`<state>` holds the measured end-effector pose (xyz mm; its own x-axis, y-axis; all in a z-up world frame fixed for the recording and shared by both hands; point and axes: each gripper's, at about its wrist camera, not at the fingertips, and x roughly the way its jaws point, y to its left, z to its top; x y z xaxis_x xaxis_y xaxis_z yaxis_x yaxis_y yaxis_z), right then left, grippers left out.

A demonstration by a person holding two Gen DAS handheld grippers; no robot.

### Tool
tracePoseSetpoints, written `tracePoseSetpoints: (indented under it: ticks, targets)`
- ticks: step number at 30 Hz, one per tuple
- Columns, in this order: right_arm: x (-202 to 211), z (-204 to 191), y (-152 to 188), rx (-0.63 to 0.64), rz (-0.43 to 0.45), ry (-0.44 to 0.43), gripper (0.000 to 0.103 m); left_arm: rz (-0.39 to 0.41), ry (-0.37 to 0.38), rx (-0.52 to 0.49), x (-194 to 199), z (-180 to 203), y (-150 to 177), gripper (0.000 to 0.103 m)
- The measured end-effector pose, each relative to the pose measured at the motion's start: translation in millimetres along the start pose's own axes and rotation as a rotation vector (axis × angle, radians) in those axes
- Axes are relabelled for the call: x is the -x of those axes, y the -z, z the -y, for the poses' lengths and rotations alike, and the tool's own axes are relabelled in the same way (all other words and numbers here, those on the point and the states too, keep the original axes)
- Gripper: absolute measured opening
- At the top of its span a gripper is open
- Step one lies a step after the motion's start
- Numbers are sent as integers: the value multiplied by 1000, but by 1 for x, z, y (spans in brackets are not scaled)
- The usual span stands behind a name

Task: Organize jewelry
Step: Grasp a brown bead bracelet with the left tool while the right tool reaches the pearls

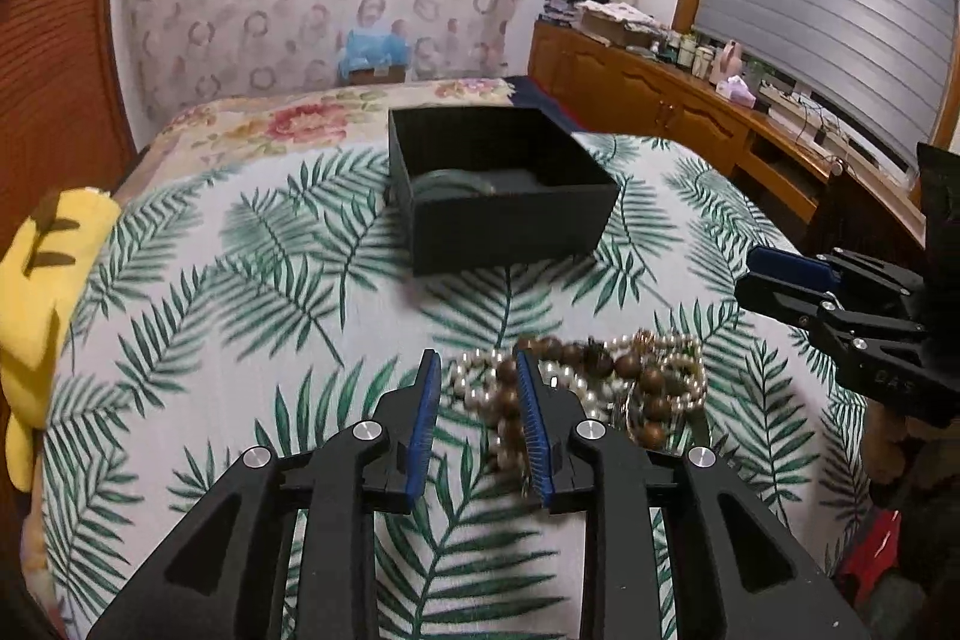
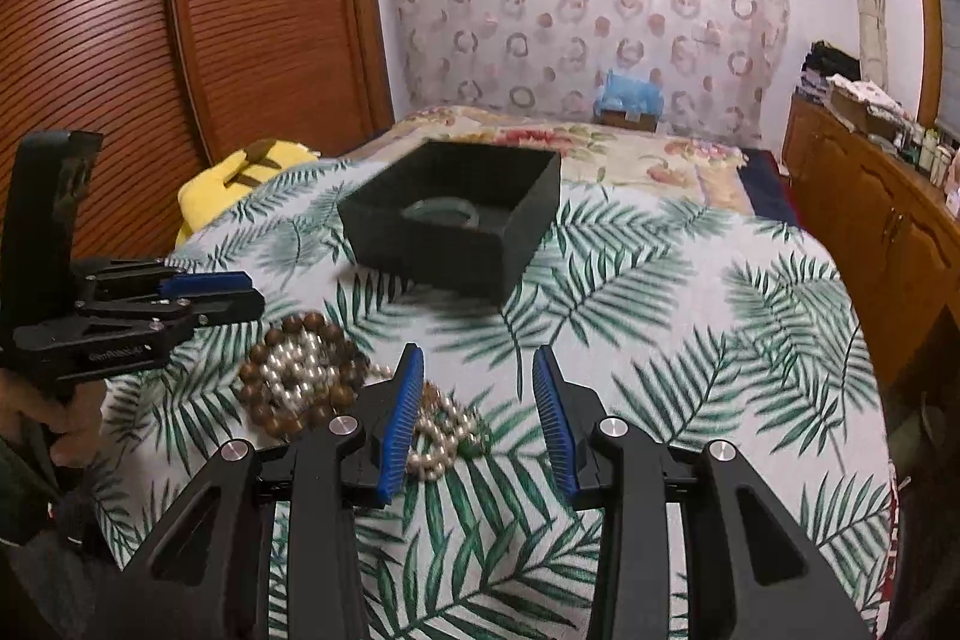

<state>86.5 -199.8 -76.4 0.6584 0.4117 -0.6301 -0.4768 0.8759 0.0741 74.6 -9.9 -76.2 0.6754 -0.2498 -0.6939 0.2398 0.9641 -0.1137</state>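
Jewelry (image 1: 591, 388), a tangle of pearl and brown wooden bead strands, lies on your leaf-print bed (image 1: 240, 292) short of the black box (image 1: 498, 196), which seems to hold a pale bangle. Your left hand-held gripper (image 1: 477, 424) and right hand-held gripper (image 2: 477, 421) both gape, gripping nothing.

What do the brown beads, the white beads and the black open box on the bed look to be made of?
Round brown bead strand: likely wood, going by its matte, grainy brown tone.
Small white bead strand: pearl or imitation pearl, with a glossy cream sheen; which one cannot be told.
Square black open box: probably card or fabric-covered board, with dull, non-reflective walls. The pale greenish ring inside looks smooth, perhaps jade or glass.
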Motion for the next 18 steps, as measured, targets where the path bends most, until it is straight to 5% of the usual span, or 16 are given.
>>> tracePoseSetpoints:
  ticks: [4, 18]
  targets:
    - [-7, 0, 8, 8, -28, -9, 32, -24, 16, 19, -5, -2, 7, 24]
    - [-10, -3, 18, 15, -41, -17, 32, -47, 28, 32, -18, -3, 8, 24]
